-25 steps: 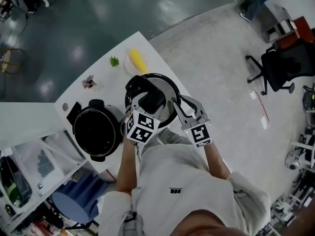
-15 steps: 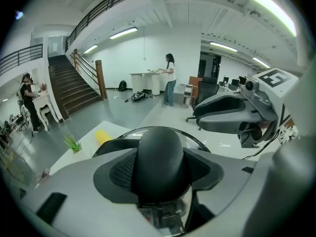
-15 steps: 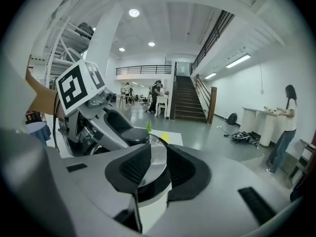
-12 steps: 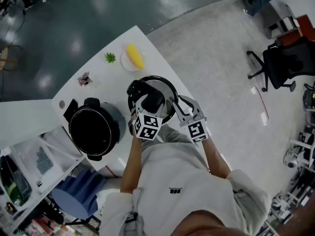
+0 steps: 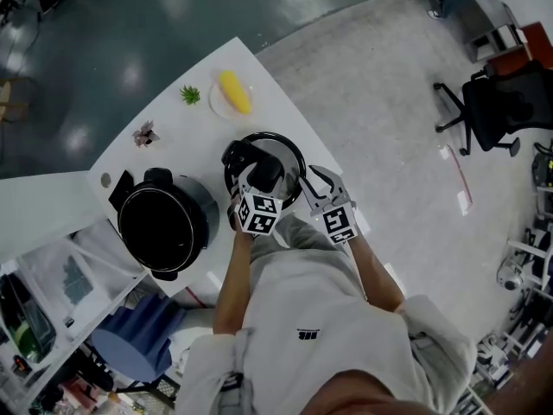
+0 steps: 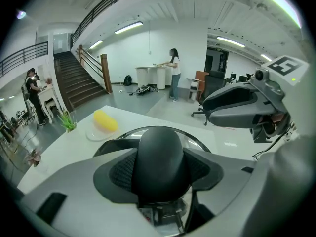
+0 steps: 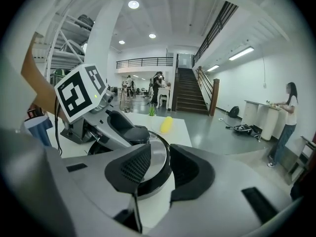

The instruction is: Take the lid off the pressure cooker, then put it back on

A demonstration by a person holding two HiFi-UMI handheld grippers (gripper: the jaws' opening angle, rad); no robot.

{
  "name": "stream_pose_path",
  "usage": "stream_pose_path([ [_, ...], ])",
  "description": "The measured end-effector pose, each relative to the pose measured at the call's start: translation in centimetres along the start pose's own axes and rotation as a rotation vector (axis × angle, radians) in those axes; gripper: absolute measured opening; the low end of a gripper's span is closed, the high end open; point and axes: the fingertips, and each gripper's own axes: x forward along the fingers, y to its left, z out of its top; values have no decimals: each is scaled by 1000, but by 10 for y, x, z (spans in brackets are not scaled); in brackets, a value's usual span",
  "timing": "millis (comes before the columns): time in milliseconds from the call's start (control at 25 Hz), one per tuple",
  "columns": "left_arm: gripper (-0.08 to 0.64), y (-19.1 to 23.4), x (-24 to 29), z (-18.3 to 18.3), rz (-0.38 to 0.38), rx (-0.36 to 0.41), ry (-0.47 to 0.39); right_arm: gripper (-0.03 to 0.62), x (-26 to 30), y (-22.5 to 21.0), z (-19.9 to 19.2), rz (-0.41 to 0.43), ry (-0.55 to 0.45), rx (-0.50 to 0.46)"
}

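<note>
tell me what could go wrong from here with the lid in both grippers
First, the left gripper clamps the lid only by its smooth, rounded knob. The right gripper straddles the rim, and I cannot tell whether it clamps, so the lid might tilt or slip.
Second, the lid is close to the edge of the table, away from the open cooker. Set down there, it could overhang and slide off.
</note>
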Motion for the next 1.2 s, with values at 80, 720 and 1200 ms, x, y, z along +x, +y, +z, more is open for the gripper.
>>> stream_pose_path([
  [80, 287, 0, 5, -5, -3, 4, 5, 104, 3, 2, -5, 1, 12, 4],
  [720, 295, -4, 14, -13, -11, 42, -9, 107, -3, 12, -13, -33, 37, 11],
  [1200, 325, -8, -27, -6, 0, 3, -42, 107, -23, 17, 0, -52, -5, 23],
])
